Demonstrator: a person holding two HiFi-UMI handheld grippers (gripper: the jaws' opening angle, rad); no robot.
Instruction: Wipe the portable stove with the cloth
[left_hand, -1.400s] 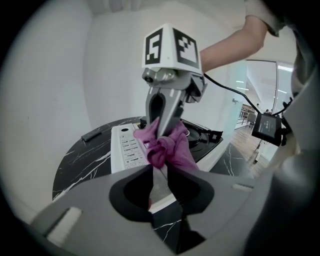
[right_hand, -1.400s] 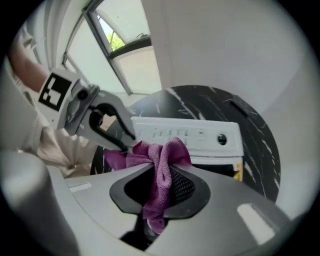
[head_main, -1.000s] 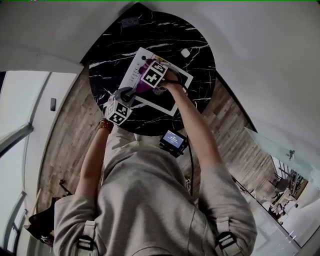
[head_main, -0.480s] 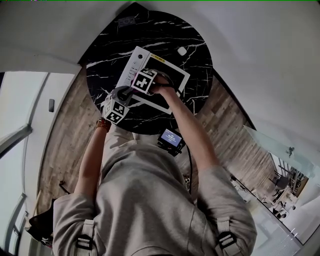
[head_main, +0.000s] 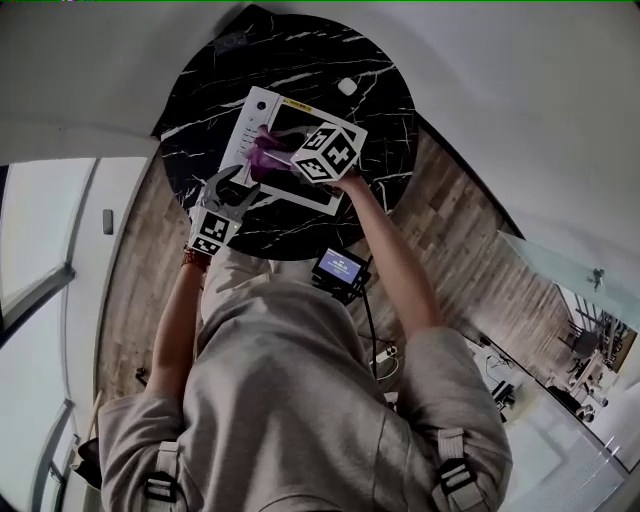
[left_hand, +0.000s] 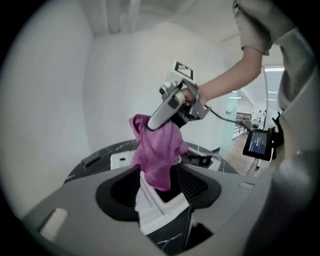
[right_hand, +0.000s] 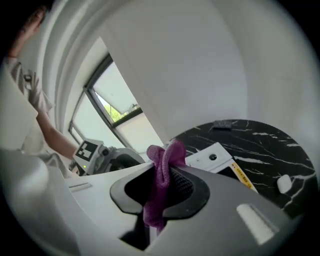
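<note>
Purple, limp, light cloth (left_hand: 157, 150) holds best by a bunched fold, as the clamped right gripper (right_hand: 162, 175) has it; the left gripper (left_hand: 160, 182) has just opened, the stove (left_hand: 155, 212) corner loose between its jaws.

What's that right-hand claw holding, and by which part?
The purple cloth, pinched by the right gripper at a bunched part near its top; the rest hangs loose.

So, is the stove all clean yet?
No dirt shows on the stove, though it's too small to be sure. In hand: the right gripper holds the cloth, which hangs over the stove. The left gripper jaws have just opened, with the stove's corner between them, unclamped. Left: maybe another wipe, then putting the cloth down.
</note>
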